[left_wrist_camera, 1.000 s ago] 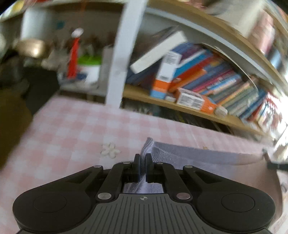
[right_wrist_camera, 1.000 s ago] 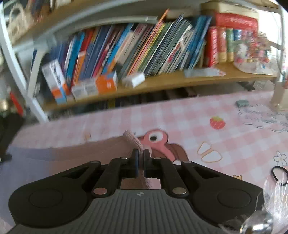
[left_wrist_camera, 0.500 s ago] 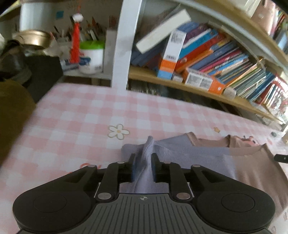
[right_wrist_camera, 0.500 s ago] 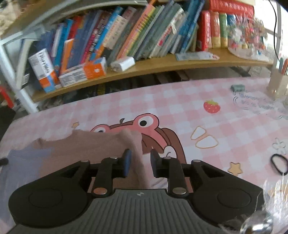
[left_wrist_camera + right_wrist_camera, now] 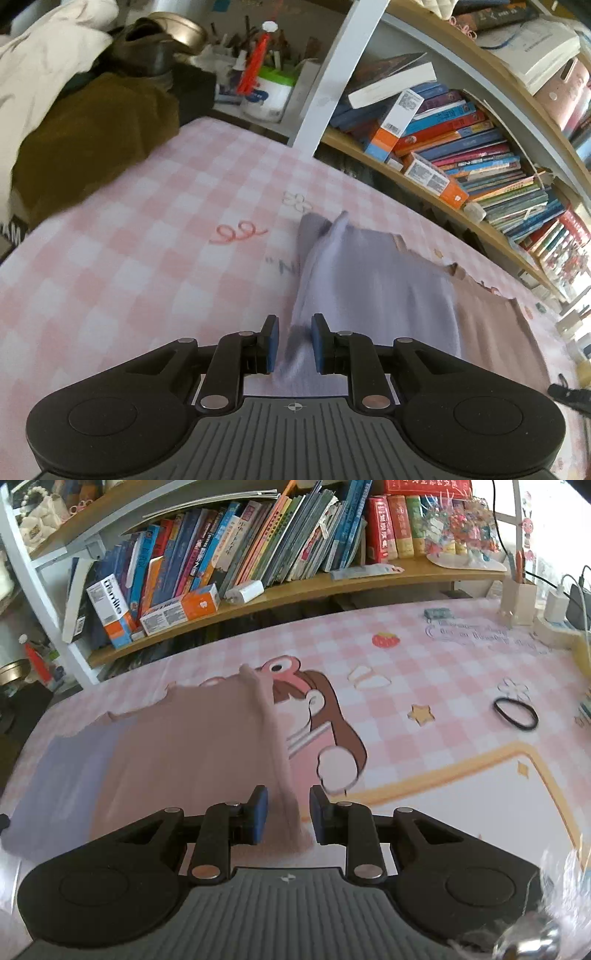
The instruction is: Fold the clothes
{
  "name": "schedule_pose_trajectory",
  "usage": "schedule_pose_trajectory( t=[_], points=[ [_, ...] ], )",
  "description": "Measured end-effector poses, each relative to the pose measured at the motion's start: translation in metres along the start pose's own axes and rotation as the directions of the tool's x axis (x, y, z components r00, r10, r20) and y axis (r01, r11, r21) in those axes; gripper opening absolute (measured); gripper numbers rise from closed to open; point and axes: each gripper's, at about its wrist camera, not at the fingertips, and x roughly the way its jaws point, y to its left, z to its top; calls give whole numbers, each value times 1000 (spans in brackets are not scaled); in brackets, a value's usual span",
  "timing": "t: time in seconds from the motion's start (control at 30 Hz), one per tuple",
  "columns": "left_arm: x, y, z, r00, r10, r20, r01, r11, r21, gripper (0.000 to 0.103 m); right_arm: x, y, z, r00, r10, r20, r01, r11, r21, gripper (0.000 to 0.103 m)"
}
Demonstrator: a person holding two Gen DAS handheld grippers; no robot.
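Observation:
A two-tone garment lies flat on the pink checked table mat (image 5: 155, 221), lavender at its left half (image 5: 373, 280) and dusty pink at its right half (image 5: 192, 746). My left gripper (image 5: 294, 341) is open, its jaws apart on either side of the garment's left edge, which rises in a small ridge. My right gripper (image 5: 284, 818) is open too, jaws apart astride the raised right edge of the pink half. Neither holds the cloth.
A bookshelf with several books (image 5: 258, 550) runs along the table's far side. A brown and white pile of clothes (image 5: 85, 122) sits at the left end. A black hair tie (image 5: 516, 712) and a charger with cables (image 5: 557, 602) lie to the right.
Both grippers were shut on the garment's top corners a second ago. They lowered it flat, opened, and pulled back toward the near edge, leaving the cloth on the table.

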Motion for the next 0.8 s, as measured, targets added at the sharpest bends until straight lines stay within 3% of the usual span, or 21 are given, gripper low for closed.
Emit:
schedule_pose_trajectory(
  t=[0.07,0.17,0.3,0.63,0.8],
  points=[
    [-8,-3,-7,1000,1,7,-1,1000,3,22,-8,2,-7,1000,9,-1,-9,1000,-20,24],
    [-18,-10,-16,1000,4,19,-4,1000,8,37,-17,7,-16,1000,29,-6,-29,999,-46,29],
    [-27,-17,-27,1000,2,15,-2,1000,-13,41,-25,13,-26,998,41,-39,-44,996,-80,44],
    [-32,-30,-52,1000,-9,-30,8,1000,-24,43,-39,26,-43,997,45,-68,-57,982,-181,46],
    [-26,-32,-58,998,1,-57,-4,999,-47,70,-36,26,-43,996,51,-78,-65,981,-181,49]
  ],
)
